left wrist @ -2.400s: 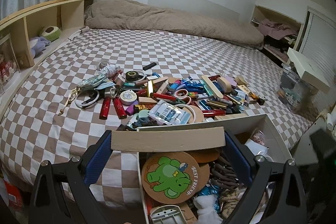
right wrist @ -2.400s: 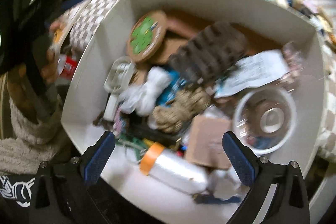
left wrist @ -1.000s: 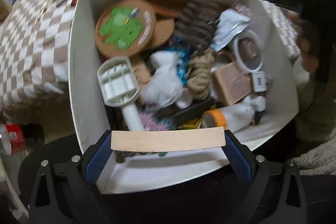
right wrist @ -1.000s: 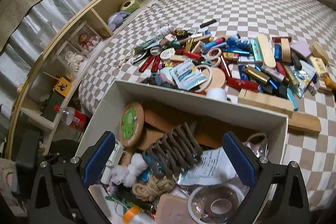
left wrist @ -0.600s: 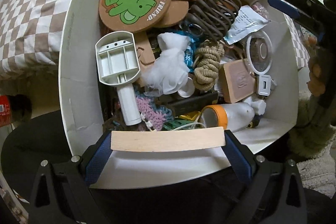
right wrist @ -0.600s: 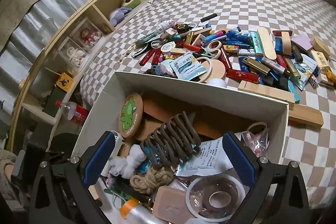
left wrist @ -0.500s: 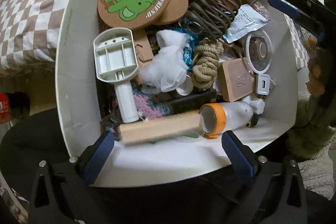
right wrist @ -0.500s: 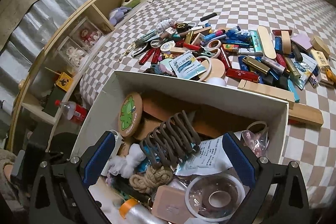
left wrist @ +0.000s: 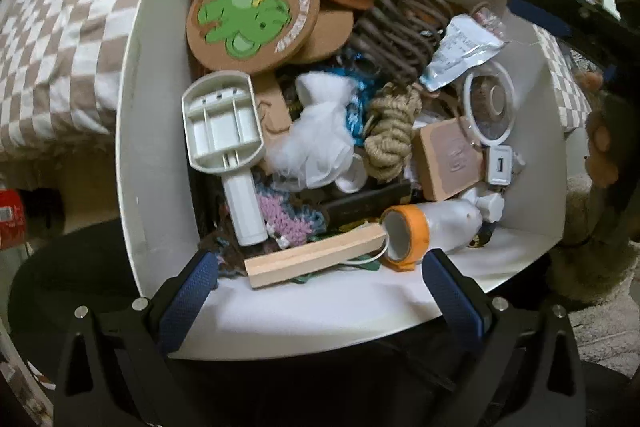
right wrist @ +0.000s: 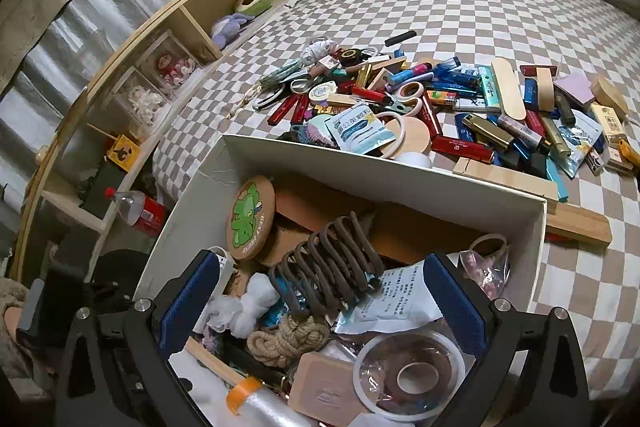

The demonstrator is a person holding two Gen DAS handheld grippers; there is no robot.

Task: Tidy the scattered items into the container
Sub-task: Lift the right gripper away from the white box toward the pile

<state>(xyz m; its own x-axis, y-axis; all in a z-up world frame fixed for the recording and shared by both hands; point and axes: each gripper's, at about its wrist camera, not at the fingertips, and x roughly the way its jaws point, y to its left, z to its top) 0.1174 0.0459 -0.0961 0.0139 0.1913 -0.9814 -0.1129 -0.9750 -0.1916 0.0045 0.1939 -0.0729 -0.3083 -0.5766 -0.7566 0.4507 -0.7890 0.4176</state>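
Inside the white container [left wrist: 144,131], near its front wall, a wooden block [left wrist: 316,259] lies tilted, one end touching an orange-capped roll [left wrist: 404,239]. Above it hangs the left gripper [left wrist: 316,291], fingers spread and holding nothing. At upper left in the box rests a round coaster with a green elephant [left wrist: 254,13]. Farther right, the right gripper [right wrist: 316,303] hovers over the box, fingers also spread wide, empty. Beyond, scattered items [right wrist: 440,107] cover the checkered bed [right wrist: 480,7].
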